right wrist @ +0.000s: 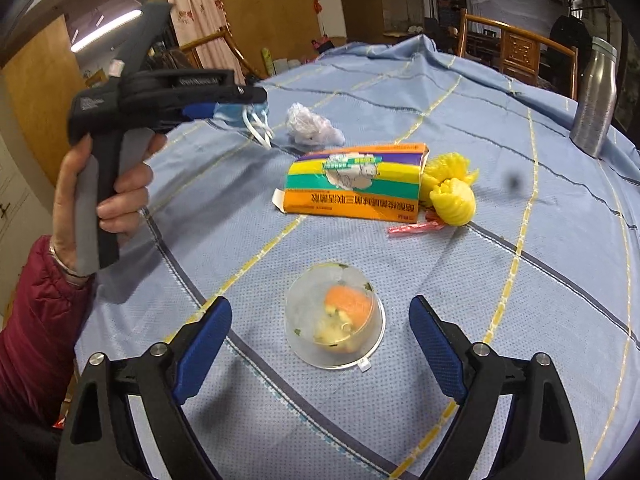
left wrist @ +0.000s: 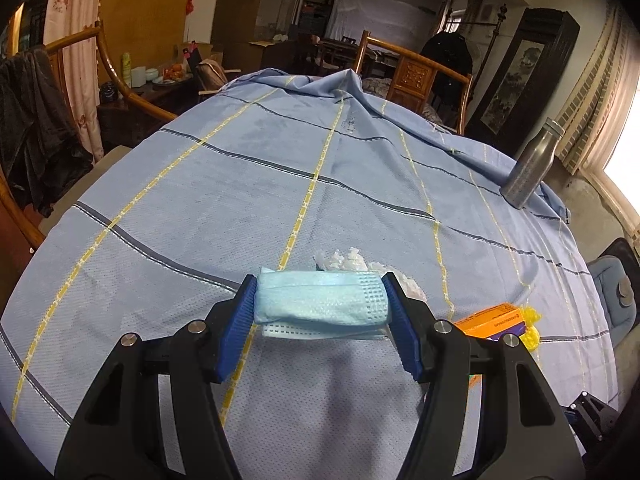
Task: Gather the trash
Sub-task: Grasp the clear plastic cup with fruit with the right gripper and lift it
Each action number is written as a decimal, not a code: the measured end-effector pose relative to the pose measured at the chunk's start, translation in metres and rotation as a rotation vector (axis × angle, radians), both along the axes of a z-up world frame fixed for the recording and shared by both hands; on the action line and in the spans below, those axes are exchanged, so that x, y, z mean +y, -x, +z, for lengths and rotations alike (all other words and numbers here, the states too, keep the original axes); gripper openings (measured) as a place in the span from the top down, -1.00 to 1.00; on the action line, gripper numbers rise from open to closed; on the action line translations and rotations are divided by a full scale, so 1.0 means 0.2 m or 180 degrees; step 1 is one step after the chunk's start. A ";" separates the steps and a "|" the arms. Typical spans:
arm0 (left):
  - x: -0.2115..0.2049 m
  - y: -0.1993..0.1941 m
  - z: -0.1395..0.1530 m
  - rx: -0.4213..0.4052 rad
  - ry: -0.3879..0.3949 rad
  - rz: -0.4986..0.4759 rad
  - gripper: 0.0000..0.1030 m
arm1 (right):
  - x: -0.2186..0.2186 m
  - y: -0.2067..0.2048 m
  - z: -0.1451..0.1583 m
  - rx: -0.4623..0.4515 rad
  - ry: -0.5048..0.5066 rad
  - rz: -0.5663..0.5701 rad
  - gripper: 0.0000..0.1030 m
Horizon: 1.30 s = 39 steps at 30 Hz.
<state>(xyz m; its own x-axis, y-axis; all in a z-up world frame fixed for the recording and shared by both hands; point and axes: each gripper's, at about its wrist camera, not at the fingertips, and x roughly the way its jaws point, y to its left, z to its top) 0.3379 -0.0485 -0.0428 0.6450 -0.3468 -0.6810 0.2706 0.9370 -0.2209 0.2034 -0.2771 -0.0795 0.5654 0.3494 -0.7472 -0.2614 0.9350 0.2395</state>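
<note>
Blue-padded left gripper (left wrist: 320, 312), clamped on a folded blue face mask (left wrist: 320, 300) and held above the blue checked tablecloth (left wrist: 240, 200), white ear loops dangling. Just beyond, on the cloth, a crumpled clear plastic bag (right wrist: 310, 124); toward centre, an orange, striped carton (right wrist: 356, 180) lying flat. Nearer, a clear plastic cup (right wrist: 336, 320) overturned on food scraps, framed between the spread, empty fingers of the right gripper (right wrist: 320, 336). Touching the carton's right end, yellow foam netting (right wrist: 454, 194), red wrapper (right wrist: 414, 227) beside. Far right, a steel bottle (right wrist: 594, 100), upright.

Orange box (left wrist: 490, 320) (half behind claw)
</note>
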 end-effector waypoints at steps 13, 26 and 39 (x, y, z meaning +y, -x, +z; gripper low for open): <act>0.02 0.03 0.02 -0.0085 0.0007 0.0015 -0.19 | -0.20 0.11 0.15 -0.0643 -0.0432 -0.0448 -0.03; -0.01 0.19 -0.03 -0.0053 -0.0147 0.0029 -0.20 | -0.26 0.10 0.13 -0.0457 -0.0595 -0.0551 -0.03; -0.08 0.43 0.08 -0.0192 -0.0212 -0.0028 -0.19 | -0.26 0.09 0.13 -0.0465 -0.0569 -0.0566 0.26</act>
